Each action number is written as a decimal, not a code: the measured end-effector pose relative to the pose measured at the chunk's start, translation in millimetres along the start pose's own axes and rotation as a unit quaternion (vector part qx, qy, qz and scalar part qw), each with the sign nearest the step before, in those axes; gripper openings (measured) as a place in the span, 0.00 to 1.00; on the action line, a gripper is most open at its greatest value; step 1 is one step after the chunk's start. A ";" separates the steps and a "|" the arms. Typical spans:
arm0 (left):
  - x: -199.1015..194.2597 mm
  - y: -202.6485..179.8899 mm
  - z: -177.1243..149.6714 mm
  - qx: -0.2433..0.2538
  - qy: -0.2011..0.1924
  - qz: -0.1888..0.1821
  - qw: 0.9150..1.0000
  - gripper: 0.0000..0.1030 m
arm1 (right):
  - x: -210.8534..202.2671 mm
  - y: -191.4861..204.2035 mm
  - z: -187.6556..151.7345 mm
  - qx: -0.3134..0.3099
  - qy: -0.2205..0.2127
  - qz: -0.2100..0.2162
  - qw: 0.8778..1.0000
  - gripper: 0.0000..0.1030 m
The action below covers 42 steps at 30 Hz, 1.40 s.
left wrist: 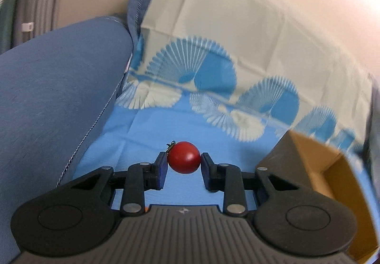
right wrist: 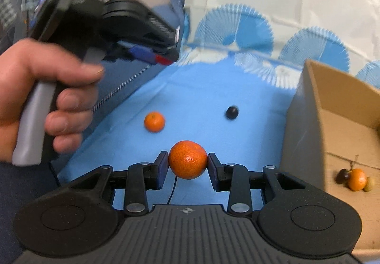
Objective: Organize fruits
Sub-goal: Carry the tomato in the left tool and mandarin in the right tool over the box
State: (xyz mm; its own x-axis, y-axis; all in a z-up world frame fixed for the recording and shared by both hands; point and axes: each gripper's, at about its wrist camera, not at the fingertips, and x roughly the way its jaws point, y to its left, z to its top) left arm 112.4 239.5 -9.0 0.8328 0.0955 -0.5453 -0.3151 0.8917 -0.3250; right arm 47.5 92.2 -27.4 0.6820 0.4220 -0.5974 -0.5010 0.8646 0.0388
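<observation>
My left gripper (left wrist: 184, 160) is shut on a small red tomato (left wrist: 184, 157) with a green stem, held above the blue cloth (left wrist: 147, 121). My right gripper (right wrist: 187, 161) is shut on an orange mandarin (right wrist: 187, 159). In the right wrist view a second mandarin (right wrist: 154, 121) and a dark round fruit (right wrist: 232, 112) lie on the cloth ahead. The left gripper (right wrist: 163, 59) also shows there at upper left, held by a hand (right wrist: 47, 95), with the red tomato between its pads. A cardboard box (right wrist: 308, 107) at right holds a mandarin (right wrist: 357, 179) and small fruits.
A blue cushion (left wrist: 59, 97) rises along the left side. The patterned cloth climbs a backrest (left wrist: 237, 26) behind. The box corner (left wrist: 308, 159) stands close to the right of my left gripper.
</observation>
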 end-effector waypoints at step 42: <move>-35.0 -101.0 -61.7 0.157 -0.030 -0.100 0.982 0.33 | -154.9 -231.0 -23.1 0.155 -0.233 -0.199 0.939 0.36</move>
State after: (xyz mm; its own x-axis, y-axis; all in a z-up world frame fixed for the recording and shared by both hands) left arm 87.0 118.8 -4.7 0.8921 -0.0776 -0.4451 0.0051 0.9868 -0.1618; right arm 45.4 -179.1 37.7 0.9779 0.0594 -0.2006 -0.0268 0.9865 0.1613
